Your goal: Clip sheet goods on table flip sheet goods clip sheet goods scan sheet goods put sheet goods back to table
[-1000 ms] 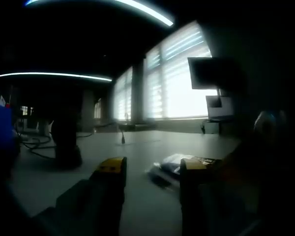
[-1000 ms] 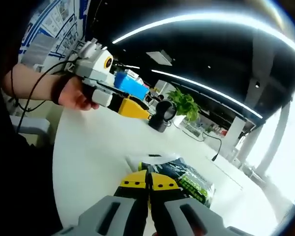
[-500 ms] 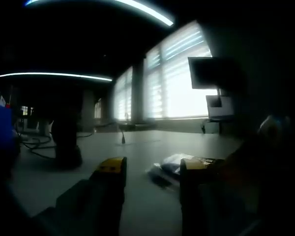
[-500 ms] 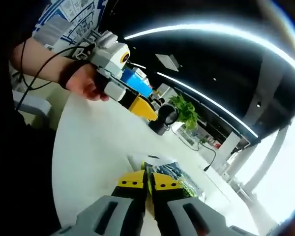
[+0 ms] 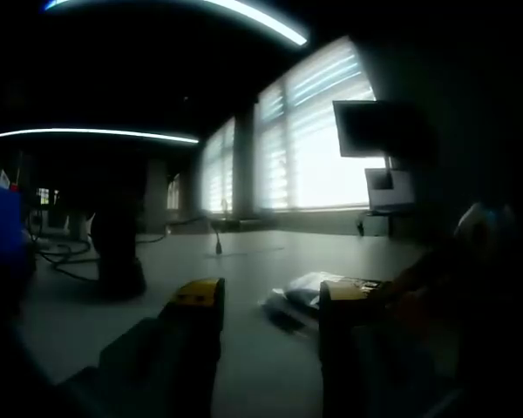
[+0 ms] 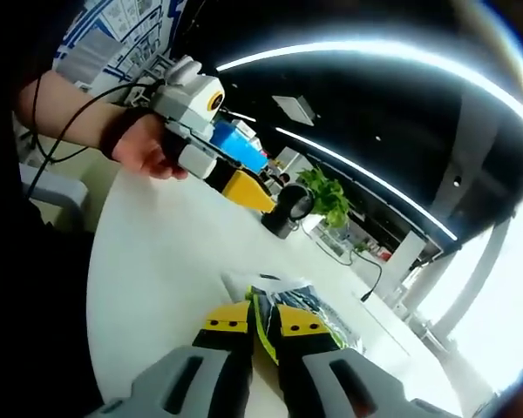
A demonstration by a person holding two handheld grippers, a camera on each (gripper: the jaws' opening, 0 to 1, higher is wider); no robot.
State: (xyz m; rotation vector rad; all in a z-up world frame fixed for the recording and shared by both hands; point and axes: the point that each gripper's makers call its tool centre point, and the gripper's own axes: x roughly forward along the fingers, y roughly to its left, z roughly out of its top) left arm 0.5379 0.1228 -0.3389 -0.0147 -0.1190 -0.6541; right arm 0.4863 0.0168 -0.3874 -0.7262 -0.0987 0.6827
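One clip on: right gripper (image 6: 263, 320) pinches the sheet goods (image 6: 307, 306) edge over the table (image 6: 157, 261); left gripper (image 5: 260, 300) open, idle; flip, scan, return pending.

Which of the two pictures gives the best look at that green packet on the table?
The right gripper view. The packet is well lit there, its green print clear, with its near edge between the right gripper's jaws. In the left gripper view the packet is dim and backlit, lying flat on the table, its colours hard to make out.
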